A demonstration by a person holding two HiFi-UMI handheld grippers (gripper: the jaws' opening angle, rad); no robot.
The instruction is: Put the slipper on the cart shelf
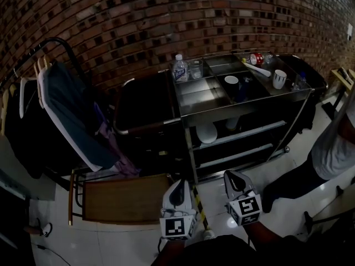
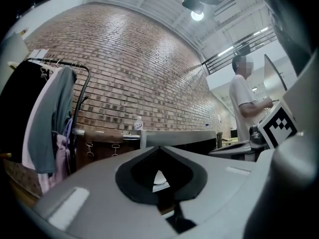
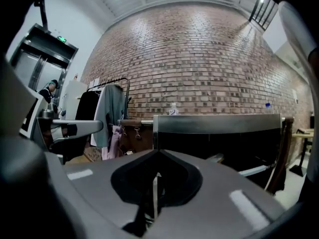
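The steel cart [image 1: 191,112] stands against the brick wall, with its top tray full of small items. A pale, slipper-like thing [image 1: 207,132] lies on the cart's middle shelf [image 1: 249,132]. My left gripper [image 1: 180,182] and right gripper [image 1: 232,174] hover side by side over the floor in front of the cart. Both point at it and neither touches anything. In the left gripper view the left gripper [image 2: 159,148] has its jaws closed with nothing between them. The right gripper [image 3: 158,152] in its own view is likewise shut and empty.
A clothes rack [image 1: 61,110] with hanging garments stands at the left. A low wooden stool [image 1: 125,198] sits on the floor beside my left gripper. The cart top holds a bottle [image 1: 178,68] and cups [image 1: 280,78]. A person [image 1: 333,148] stands at the right.
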